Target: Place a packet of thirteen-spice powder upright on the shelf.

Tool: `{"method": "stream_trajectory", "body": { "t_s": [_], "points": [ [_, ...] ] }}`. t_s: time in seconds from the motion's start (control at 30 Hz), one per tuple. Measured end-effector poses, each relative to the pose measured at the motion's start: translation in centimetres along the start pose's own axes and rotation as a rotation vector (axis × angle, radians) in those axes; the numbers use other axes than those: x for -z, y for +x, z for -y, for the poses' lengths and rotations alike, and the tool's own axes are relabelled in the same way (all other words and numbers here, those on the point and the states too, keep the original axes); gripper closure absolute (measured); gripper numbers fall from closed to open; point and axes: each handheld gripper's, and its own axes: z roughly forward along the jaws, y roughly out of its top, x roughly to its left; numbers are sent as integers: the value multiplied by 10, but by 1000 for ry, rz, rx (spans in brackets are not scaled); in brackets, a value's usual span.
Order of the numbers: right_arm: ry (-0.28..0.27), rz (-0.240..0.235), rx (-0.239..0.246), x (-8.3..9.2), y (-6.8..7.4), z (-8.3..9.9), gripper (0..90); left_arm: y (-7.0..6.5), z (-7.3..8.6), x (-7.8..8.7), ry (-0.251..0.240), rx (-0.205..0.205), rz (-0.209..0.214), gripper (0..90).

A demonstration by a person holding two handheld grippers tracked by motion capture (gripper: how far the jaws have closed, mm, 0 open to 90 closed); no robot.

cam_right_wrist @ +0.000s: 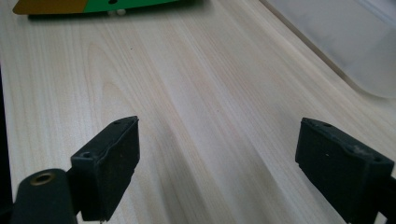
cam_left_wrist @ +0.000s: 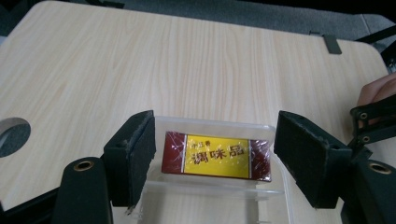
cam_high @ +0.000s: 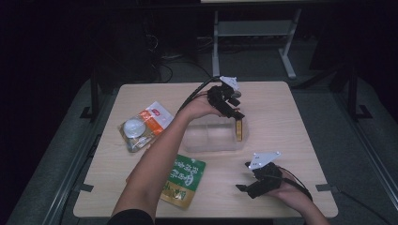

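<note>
Two grippers work over the wooden table (cam_high: pixel 281 117). Left gripper (cam_left_wrist: pixel 212 154) hangs above the clear plastic box's (cam_high: pixel 206 140) right end, jaws spread wide, not pressing the red-and-yellow seasoning packet (cam_left_wrist: pixel 217 156) standing inside against that end wall. Right gripper (cam_right_wrist: pixel 217 163) rests near the table's near-right edge, jaws released, holding nothing.

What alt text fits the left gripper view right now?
A red and yellow seasoning packet stands against the end wall of a clear plastic bin, between the left gripper's open jaws, which do not touch it. Pale wooden table lies beyond.
</note>
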Motion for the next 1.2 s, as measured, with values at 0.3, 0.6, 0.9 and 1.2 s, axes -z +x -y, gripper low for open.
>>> {"method": "stream_trajectory", "body": {
  "t_s": [0.3,0.6,0.9,1.2],
  "points": [
    [6,2,-8,0,0,2,133,-8,0,24,-10,3,-8,270],
    [9,12,-18,-1,-5,3,133,-28,10,51,-2,5,-35,255],
    [6,32,-51,3,-14,8,133,-50,39,76,-7,32,-57,246],
    [27,33,-54,-2,-17,10,133,-74,73,87,36,59,-95,247]
  ]
}}
